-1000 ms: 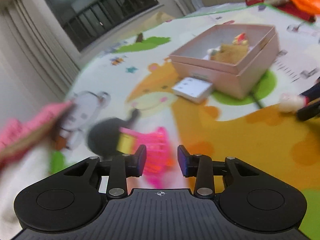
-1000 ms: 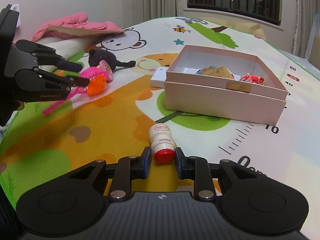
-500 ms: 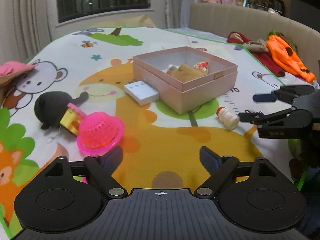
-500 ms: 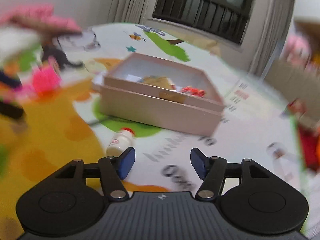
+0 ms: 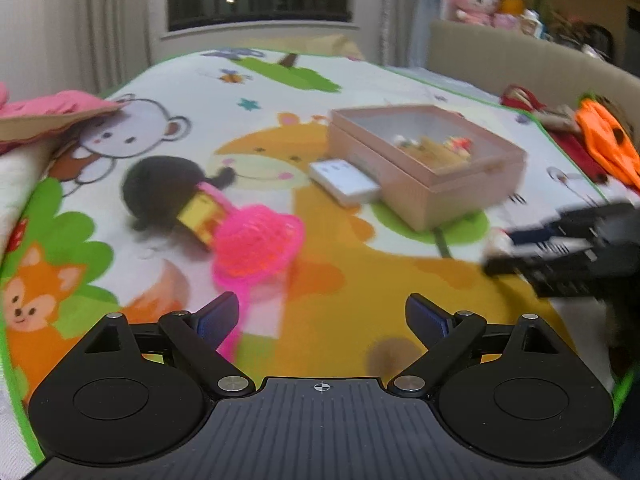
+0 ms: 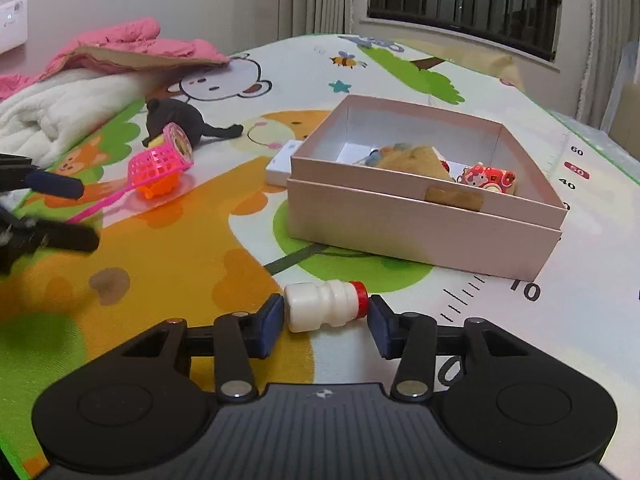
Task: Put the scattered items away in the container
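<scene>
The right gripper (image 6: 326, 318) is bracketing the small white bottle (image 6: 325, 305) lying sideways on the play mat (image 6: 200, 248) before the pink box (image 6: 424, 224), jaws spread and not yet clenched, while the left gripper (image 5: 322, 318) is hanging released near the pink net scoop (image 5: 256, 246).

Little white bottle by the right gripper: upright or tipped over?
Tipped over. The bottle lies on its side on the play mat, red cap pointing right, between the right gripper's open fingers.
</scene>
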`<state>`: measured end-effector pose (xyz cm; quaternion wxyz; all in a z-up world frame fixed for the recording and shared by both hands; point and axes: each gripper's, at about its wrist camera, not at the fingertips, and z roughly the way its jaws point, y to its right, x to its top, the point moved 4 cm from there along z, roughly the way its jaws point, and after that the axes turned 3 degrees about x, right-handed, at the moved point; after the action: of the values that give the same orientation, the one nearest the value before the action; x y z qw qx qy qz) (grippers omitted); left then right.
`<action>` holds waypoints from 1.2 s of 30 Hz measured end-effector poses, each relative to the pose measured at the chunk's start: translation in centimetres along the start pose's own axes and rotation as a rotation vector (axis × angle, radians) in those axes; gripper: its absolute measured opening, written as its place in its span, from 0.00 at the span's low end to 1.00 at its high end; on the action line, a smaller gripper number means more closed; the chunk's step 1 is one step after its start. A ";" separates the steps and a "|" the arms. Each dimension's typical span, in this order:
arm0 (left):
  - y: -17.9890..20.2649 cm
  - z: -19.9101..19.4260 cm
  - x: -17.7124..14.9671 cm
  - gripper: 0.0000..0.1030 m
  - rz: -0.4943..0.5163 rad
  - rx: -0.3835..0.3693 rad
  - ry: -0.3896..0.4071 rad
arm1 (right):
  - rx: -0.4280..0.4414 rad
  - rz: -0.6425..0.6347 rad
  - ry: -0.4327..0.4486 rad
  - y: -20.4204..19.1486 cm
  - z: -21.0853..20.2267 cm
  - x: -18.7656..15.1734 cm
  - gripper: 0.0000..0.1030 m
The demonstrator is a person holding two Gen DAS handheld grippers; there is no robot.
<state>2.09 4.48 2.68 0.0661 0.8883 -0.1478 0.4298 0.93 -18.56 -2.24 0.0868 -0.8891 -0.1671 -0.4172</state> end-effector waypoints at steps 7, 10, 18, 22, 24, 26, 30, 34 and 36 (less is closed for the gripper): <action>-3.6 4.7 2.9 0.93 -0.102 0.050 -0.049 | 0.007 0.011 0.017 -0.2 -1.7 -0.4 0.44; -3.7 6.8 3.2 0.93 -0.113 0.039 -0.085 | 0.005 0.015 0.020 -0.2 -2.4 -0.6 0.44; -3.2 4.7 3.8 0.71 -0.069 0.097 -0.046 | -0.004 0.026 0.044 0.2 -4.4 -1.2 0.44; -1.3 1.4 4.1 0.71 -0.015 0.124 0.010 | -0.008 0.018 0.055 0.3 -5.4 -1.5 0.44; 0.2 0.1 4.0 0.70 -0.013 0.079 0.017 | -0.011 0.013 0.058 0.4 -6.0 -1.7 0.44; 2.4 -0.7 3.4 0.71 0.003 0.021 0.010 | -0.016 0.006 0.061 0.7 -6.5 -1.9 0.44; 7.4 -0.7 2.2 0.71 0.041 -0.111 -0.024 | -0.038 0.001 0.068 1.5 -7.6 -2.2 0.44; 11.8 0.4 1.5 0.71 0.094 -0.203 -0.050 | -0.065 0.006 0.076 2.8 -8.7 -2.4 0.44; 13.2 1.1 1.8 0.70 0.101 -0.227 -0.054 | -0.079 0.009 0.080 3.5 -9.2 -2.5 0.44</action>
<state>-0.28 -8.65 3.27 0.1404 0.8778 -0.2418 0.3889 -5.83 -25.07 1.63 0.0602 -0.8753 -0.1427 -0.4582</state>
